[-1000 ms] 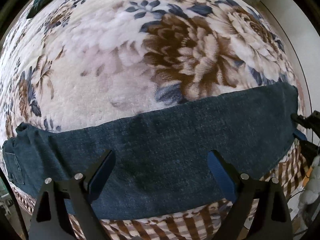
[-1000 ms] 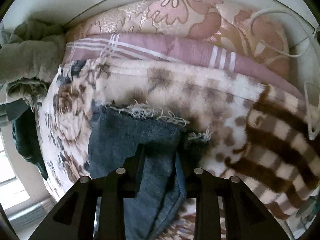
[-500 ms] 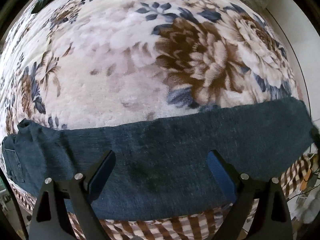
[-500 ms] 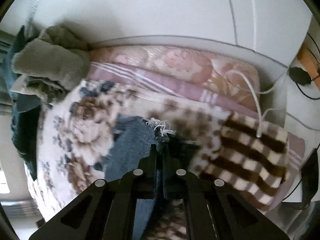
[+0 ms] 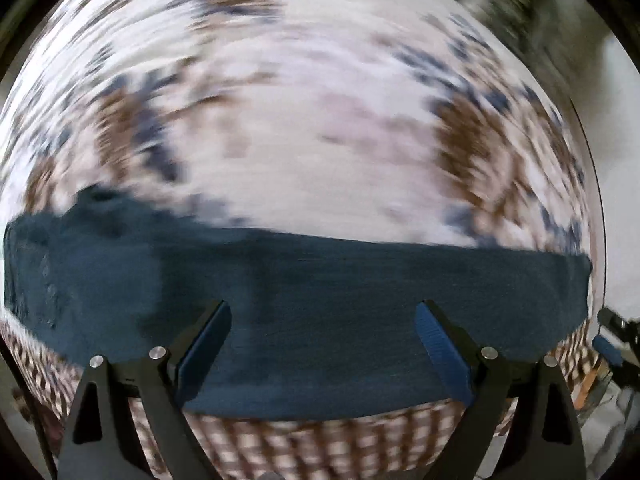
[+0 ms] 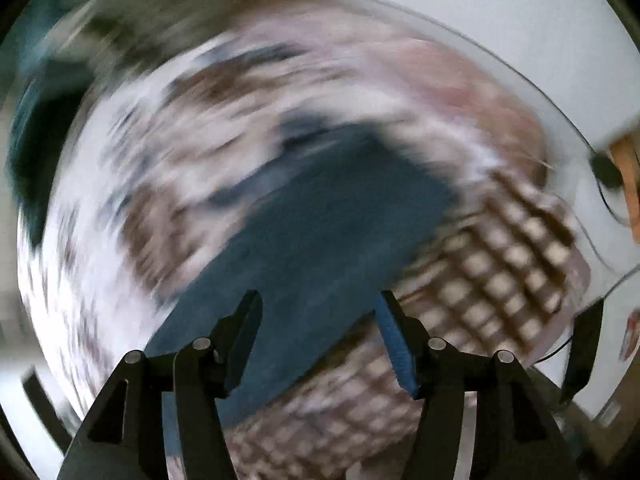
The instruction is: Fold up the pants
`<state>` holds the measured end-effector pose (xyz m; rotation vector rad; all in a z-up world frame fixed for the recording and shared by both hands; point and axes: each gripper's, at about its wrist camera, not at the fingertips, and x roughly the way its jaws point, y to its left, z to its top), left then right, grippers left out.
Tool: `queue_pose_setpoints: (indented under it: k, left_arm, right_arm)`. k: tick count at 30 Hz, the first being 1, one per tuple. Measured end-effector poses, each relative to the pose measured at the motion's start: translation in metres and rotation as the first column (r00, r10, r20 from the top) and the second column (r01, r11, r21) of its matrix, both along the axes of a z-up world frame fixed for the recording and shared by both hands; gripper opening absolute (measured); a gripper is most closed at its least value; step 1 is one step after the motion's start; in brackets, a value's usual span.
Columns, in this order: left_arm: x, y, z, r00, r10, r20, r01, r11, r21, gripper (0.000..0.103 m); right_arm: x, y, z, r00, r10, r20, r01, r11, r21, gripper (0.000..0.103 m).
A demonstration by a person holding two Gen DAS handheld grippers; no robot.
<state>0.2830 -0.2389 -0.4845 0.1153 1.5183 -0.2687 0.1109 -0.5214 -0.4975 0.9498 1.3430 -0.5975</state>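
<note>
Dark blue jeans lie flat as a long folded band across a floral blanket, blurred by motion. My left gripper hangs open above the band's near half, nothing between its blue-padded fingers. In the right wrist view the jeans run diagonally from lower left to the hem end at centre. My right gripper is above them with its jaws opening and nothing between them. The right gripper also shows at the left wrist view's right edge, beyond the hem end.
A brown checked blanket edge lies below the jeans. A pink floral pillow sits against the white wall. Grey and dark clothes pile at the upper left. Cables and a plug hang at the right.
My right gripper went from shut on the jeans' frayed hem to open, let it go, and lifted and rolled away. My left gripper stayed open and slid along the band, with the view now blurred.
</note>
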Motion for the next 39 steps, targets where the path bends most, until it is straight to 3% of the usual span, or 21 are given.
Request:
queue_pose_setpoints:
  k: [2,5,9,14,18,19,20,22,26,28,31,33,34,36,39]
  left_arm:
    - [0.011,0.049,0.008,0.997,0.081,0.009,-0.081,0.996,0.024,0.094]
    - [0.02,0.127,0.013,0.98,0.19,0.055,-0.194,0.976,0.096,0.094]
    - [0.052,0.235,0.005,0.942,0.322,0.099,-0.335,0.924,0.184,0.094]
    - [0.09,0.342,-0.029,0.881,0.461,0.107,-0.471,0.836,0.28,0.094]
    - [0.1,0.378,-0.052,0.857,0.508,0.086,-0.509,0.813,0.283,0.094]
    - [0.101,0.382,-0.054,0.857,0.509,0.079,-0.51,0.815,0.276,0.095]
    - [0.099,0.382,-0.054,0.858,0.508,0.074,-0.507,0.817,0.275,0.096]
    - [0.1,0.384,-0.058,0.865,0.497,0.07,-0.496,0.826,0.268,0.097]
    - [0.1,0.387,-0.06,0.872,0.484,0.068,-0.484,0.836,0.259,0.099]
    - [0.099,0.391,-0.063,0.867,0.494,0.058,-0.492,0.832,0.255,0.099]
    - [0.1,0.39,-0.063,0.868,0.494,0.053,-0.49,0.832,0.259,0.099]
    - [0.1,0.389,-0.062,0.873,0.485,0.055,-0.481,0.836,0.266,0.099]
    - [0.1,0.389,-0.061,0.874,0.483,0.059,-0.48,0.835,0.268,0.099]
    - [0.1,0.385,-0.06,0.873,0.485,0.058,-0.481,0.833,0.273,0.099]
    - [0.099,0.376,-0.056,0.873,0.484,0.057,-0.481,0.835,0.267,0.099]
  right_arm:
    - [0.047,0.055,0.004,0.991,0.13,0.033,-0.133,0.988,0.079,0.062]
    - [0.13,0.147,-0.007,0.944,0.314,0.099,-0.328,0.923,0.201,0.062]
    - [0.248,0.274,-0.04,0.834,0.521,0.183,-0.552,0.778,0.3,0.062]
    - [0.341,0.379,-0.096,0.726,0.669,0.159,-0.673,0.642,0.368,0.062]
    - [0.36,0.431,-0.147,0.65,0.759,0.04,-0.694,0.572,0.437,0.061]
    - [0.359,0.435,-0.152,0.643,0.765,0.017,-0.7,0.579,0.418,0.045]
    - [0.359,0.434,-0.154,0.657,0.754,0.008,-0.695,0.601,0.395,0.031]
    - [0.355,0.42,-0.147,0.732,0.681,0.022,-0.639,0.675,0.369,0.009]
    - [0.35,0.401,-0.118,0.785,0.617,0.053,-0.607,0.752,0.257,0.008]
    - [0.347,0.404,-0.123,0.777,0.627,0.055,-0.61,0.729,0.309,0.009]
    - [0.354,0.392,-0.134,0.82,0.563,0.104,-0.538,0.696,0.474,0.016]
    - [0.357,0.371,-0.136,0.851,0.512,0.113,-0.492,0.706,0.509,0.018]
    - [0.36,0.368,-0.135,0.848,0.516,0.119,-0.499,0.701,0.51,0.027]
    - [0.364,0.364,-0.131,0.812,0.571,0.118,-0.55,0.684,0.478,0.039]
    - [0.361,0.378,-0.133,0.744,0.657,0.123,-0.62,0.61,0.493,0.039]
